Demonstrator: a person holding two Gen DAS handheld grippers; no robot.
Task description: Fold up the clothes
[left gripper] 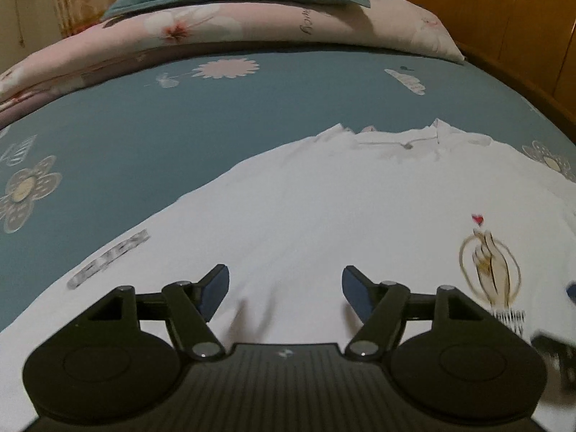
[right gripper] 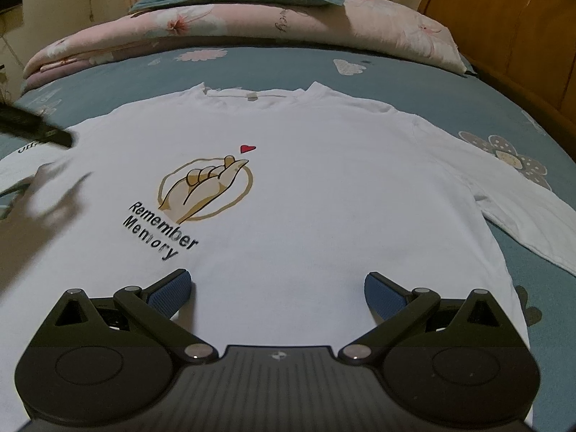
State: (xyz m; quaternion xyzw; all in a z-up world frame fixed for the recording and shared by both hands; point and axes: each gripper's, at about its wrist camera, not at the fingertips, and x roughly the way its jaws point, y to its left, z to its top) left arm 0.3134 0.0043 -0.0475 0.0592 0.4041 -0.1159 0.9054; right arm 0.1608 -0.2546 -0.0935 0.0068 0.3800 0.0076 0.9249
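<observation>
While the white long-sleeved shirt (right gripper: 306, 187) is lying flat, print side up, on the blue flowered bed sheet (right gripper: 414, 75), both tongs are hovering over its lower part. The left tongs (left gripper: 285, 289) are standing spread with nothing between their pads, above the shirt's left side. The right tongs (right gripper: 277, 293) are also gaping wide and pinching nothing. A folded pink quilt (right gripper: 223, 25) is sitting near the headboard (right gripper: 504, 28).
</observation>
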